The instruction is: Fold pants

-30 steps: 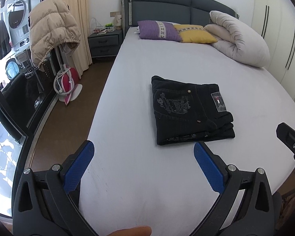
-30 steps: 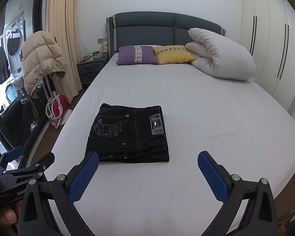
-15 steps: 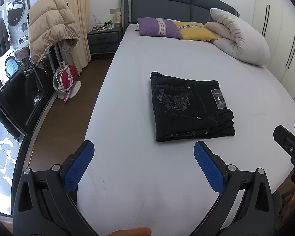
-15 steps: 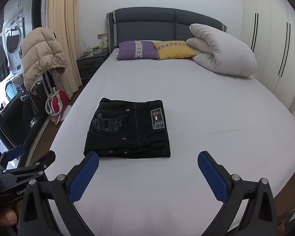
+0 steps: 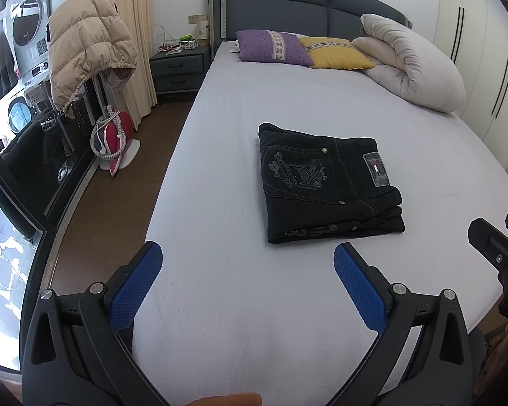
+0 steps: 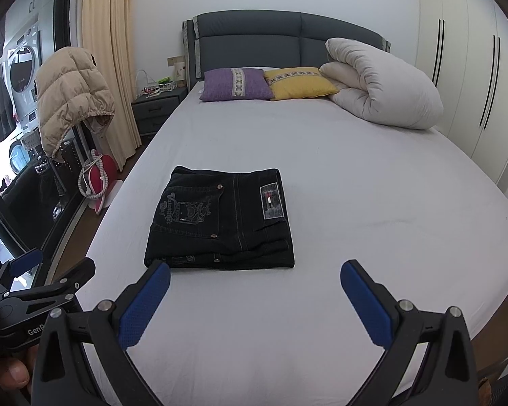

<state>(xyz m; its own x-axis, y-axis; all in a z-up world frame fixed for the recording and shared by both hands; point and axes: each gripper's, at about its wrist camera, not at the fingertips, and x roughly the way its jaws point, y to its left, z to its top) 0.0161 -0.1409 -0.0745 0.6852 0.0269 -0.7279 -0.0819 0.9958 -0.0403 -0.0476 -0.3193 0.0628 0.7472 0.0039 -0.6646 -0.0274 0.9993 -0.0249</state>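
Wide pale-grey bed sheet (image 5: 240, 176) across most of both frames, smooth but for faint creases. Black pants (image 5: 325, 182) folded into a compact rectangle at centre frame in the left wrist view, left of centre in the right wrist view (image 6: 220, 216), embroidered pocket and small flag label facing up. Left gripper (image 5: 247, 270) at the bottom of its frame, blue pads spread wide, nothing between them, apart from the pants. Right gripper (image 6: 254, 291) likewise splayed and empty (near edge of the pants just above its left pad). At the top of frame: dark padded headboard (image 6: 281, 40), purple pillow (image 6: 235, 84), yellow pillow (image 6: 298, 83), rolled white duvet (image 6: 379, 84). Upper left: beige puffer jacket (image 5: 84, 44), cream curtain (image 5: 128, 17), grey nightstand (image 5: 179, 67). White wardrobe doors (image 6: 467, 67) on the right; brown wood floor (image 5: 118, 186) on the left.
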